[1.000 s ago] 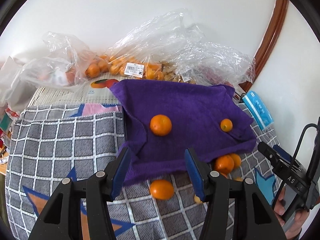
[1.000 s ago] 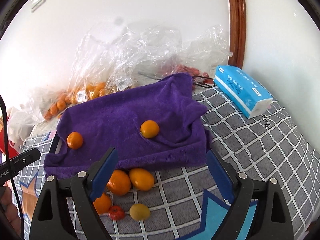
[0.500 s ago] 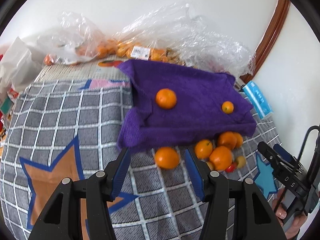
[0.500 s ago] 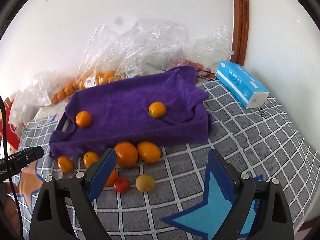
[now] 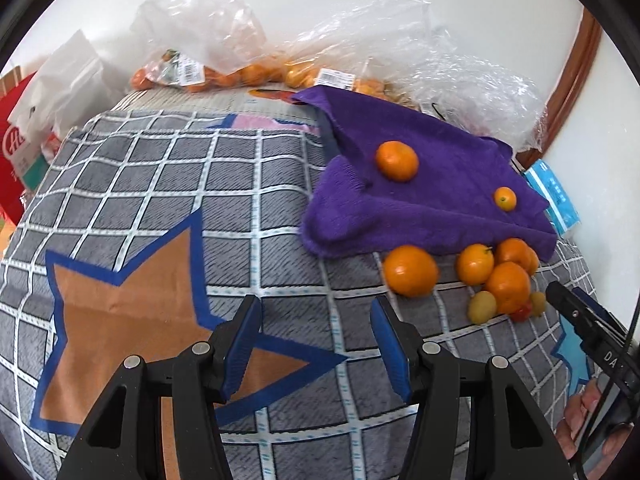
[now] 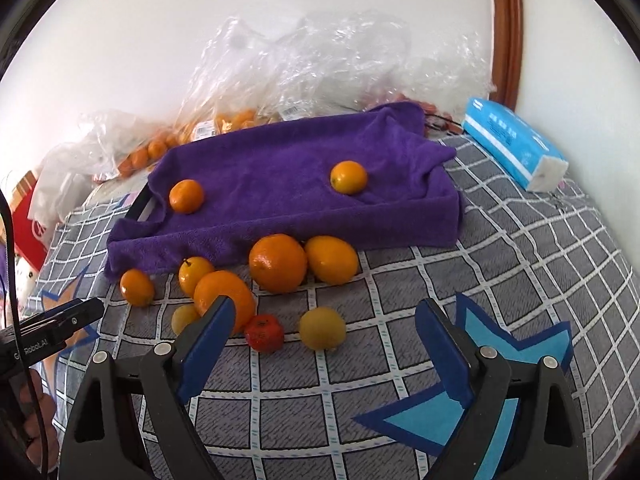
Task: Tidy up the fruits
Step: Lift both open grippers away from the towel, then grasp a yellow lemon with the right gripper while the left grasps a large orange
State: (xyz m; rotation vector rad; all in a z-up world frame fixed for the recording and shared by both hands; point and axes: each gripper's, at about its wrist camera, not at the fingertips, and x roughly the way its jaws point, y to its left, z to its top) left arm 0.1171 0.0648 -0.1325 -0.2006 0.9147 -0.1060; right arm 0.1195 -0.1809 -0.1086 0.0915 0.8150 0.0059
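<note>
A purple towel (image 6: 304, 184) drapes over a tray on the checked blanket, with two oranges (image 6: 186, 196) (image 6: 349, 177) lying on it. Loose fruit sits in front of the towel: a large orange (image 6: 278, 263), other oranges (image 6: 331, 259), a red fruit (image 6: 264, 333) and a yellow fruit (image 6: 322, 328). My right gripper (image 6: 327, 304) hovers just short of this pile, its jaws wide and closing slightly, nothing between them. My left gripper (image 5: 316, 304) is open and empty over the blanket, left of the nearest orange (image 5: 411, 270).
Clear plastic bags of oranges (image 5: 224, 68) line the wall at the back. A blue tissue pack (image 6: 516, 148) lies right of the towel. A red and white box (image 5: 16, 152) stands at the far left. A brown star patch (image 5: 132, 312) marks the blanket's near left.
Both grippers have drawn back from the towel and sunk lower. The fruit pile in front of the towel has come into full view. The left gripper now hangs over the brown star.
</note>
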